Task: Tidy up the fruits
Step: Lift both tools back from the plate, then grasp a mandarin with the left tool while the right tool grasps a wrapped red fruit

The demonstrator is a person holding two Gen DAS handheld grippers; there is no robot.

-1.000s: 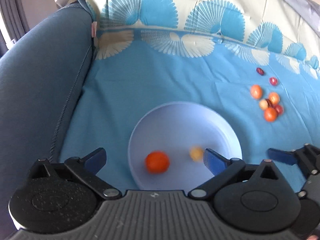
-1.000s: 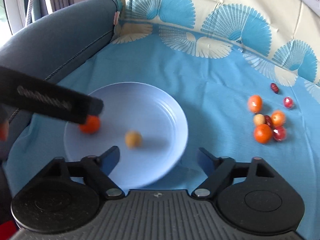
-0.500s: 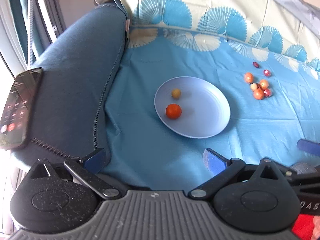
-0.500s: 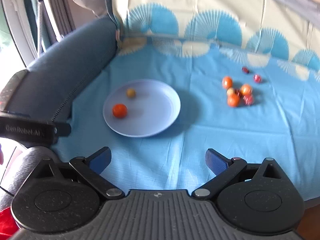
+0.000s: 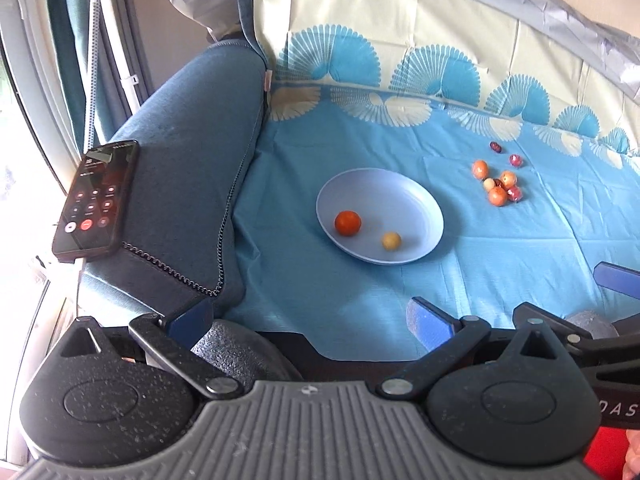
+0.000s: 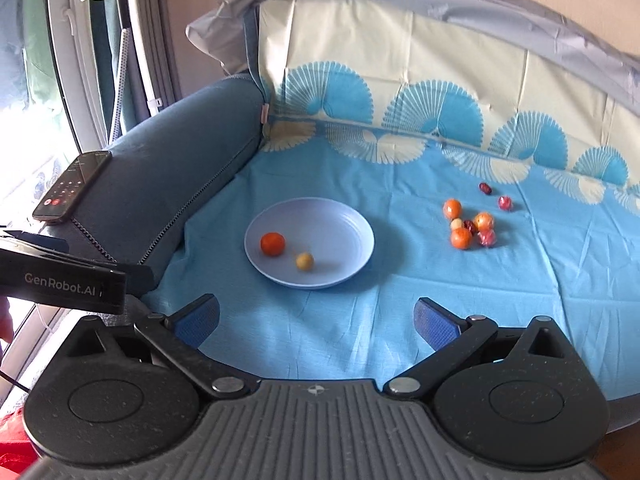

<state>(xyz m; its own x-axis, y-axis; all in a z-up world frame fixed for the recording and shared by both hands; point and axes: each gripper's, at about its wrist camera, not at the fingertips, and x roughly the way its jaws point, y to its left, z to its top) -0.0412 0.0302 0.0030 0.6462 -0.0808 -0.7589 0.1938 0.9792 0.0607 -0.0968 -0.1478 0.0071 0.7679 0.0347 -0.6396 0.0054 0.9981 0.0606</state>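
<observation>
A pale blue plate [image 5: 416,200] [image 6: 344,220] lies on the blue cloth. It holds an orange-red fruit [image 5: 347,223] [image 6: 272,243] and a small yellow fruit [image 5: 391,241] [image 6: 304,261]. A cluster of several orange and red fruits [image 5: 498,186] [image 6: 472,226] lies on the cloth to the right of the plate. My left gripper [image 5: 308,318] is open and empty, well back from the plate. My right gripper [image 6: 316,318] is open and empty, also near the cloth's front edge.
A blue sofa armrest [image 5: 180,152] [image 6: 168,168] rises left of the cloth, with a phone [image 5: 96,200] [image 6: 72,186] lying on it. The left gripper's body [image 6: 60,284] shows at the left of the right wrist view. A patterned backrest [image 6: 420,100] stands behind.
Both grippers have pulled back and up from the plate, which now looks smaller and farther away. The yellow fruit has rolled toward the plate's near side.
</observation>
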